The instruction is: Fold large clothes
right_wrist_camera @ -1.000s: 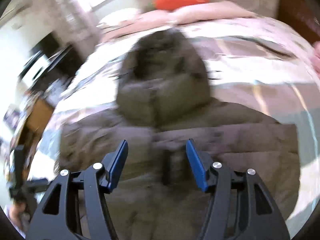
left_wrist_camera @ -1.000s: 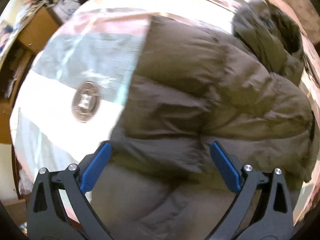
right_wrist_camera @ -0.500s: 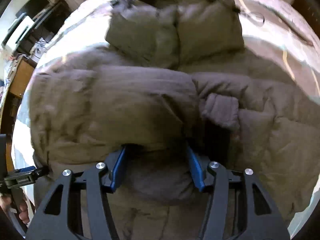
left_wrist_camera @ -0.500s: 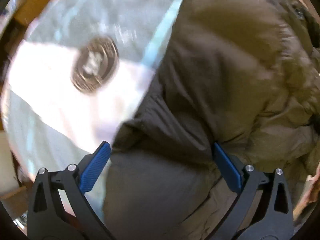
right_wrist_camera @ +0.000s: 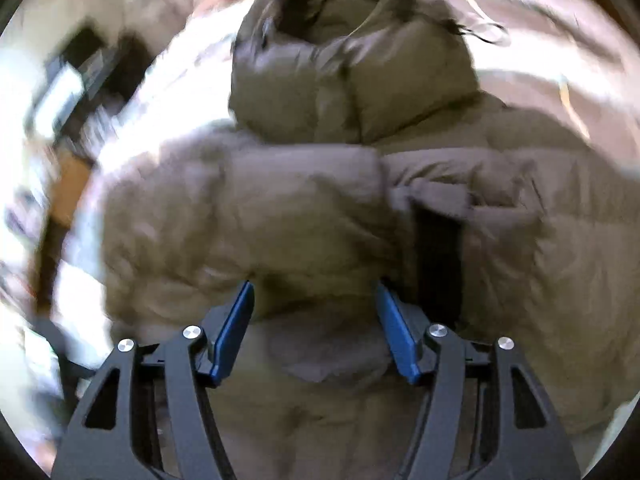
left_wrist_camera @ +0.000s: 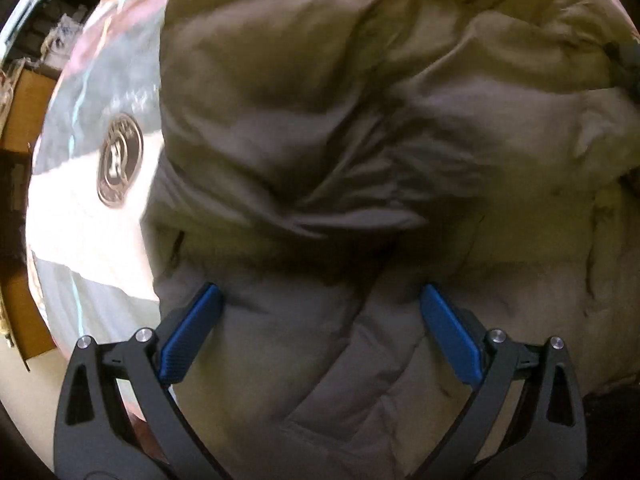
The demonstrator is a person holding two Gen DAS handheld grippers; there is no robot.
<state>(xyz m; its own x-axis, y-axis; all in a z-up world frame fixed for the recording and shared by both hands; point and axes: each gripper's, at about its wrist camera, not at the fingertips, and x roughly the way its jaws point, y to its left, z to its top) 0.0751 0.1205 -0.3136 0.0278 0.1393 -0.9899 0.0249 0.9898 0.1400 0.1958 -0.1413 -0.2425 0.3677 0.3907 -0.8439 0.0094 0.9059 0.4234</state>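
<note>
Hovering over a brown puffer jacket spread on a bed cover, both claws spread wide.

Left wrist view: left gripper parted, blue fingers gaping over the jacket's lower panels, clasping nothing; a folded sleeve lying across the body above; a round dark emblem printed on the cover just left of the jacket's edge. Right wrist view, blurred: right gripper likewise apart, fingers close over the padded front, contact impossible to tell; sleeve crossed over the chest; hood beyond, pointing away; dark open front gap right of the claw.
</note>
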